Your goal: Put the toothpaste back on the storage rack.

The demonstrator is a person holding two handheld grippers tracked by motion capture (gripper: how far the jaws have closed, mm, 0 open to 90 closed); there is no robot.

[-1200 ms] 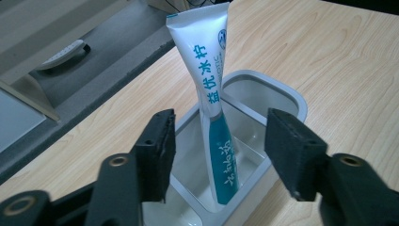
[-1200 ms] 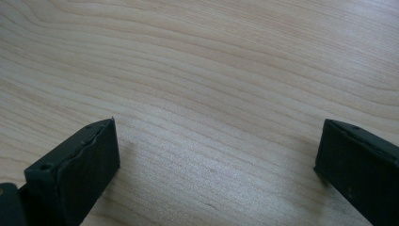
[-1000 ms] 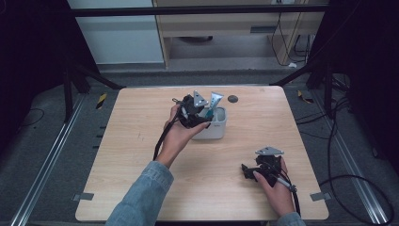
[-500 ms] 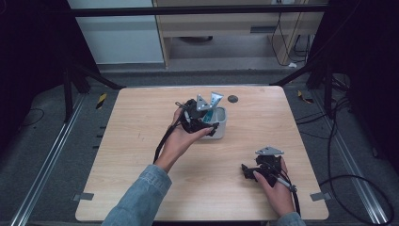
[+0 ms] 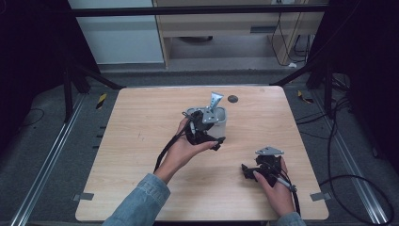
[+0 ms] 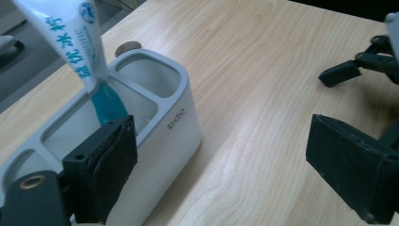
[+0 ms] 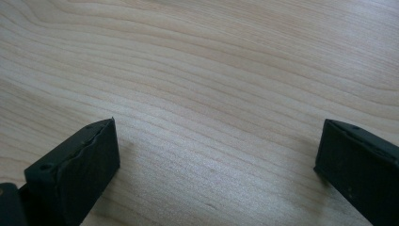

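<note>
Toothpaste tube (image 6: 75, 37) leans in the white holder (image 6: 174, 127) since the left gripper (image 6: 221, 155), jaws just opened wide, grips nothing; right gripper (image 7: 216, 155) idles open, probably waiting.

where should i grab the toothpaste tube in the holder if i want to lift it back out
Grip the toothpaste tube on its upper body, which sticks up above the white holder; the lower end sits down in a compartment. Come from above, probably along its lean, with the jaws across the flat faces, since the tube is flattened and tilted. The left gripper is open beside the holder.
</note>
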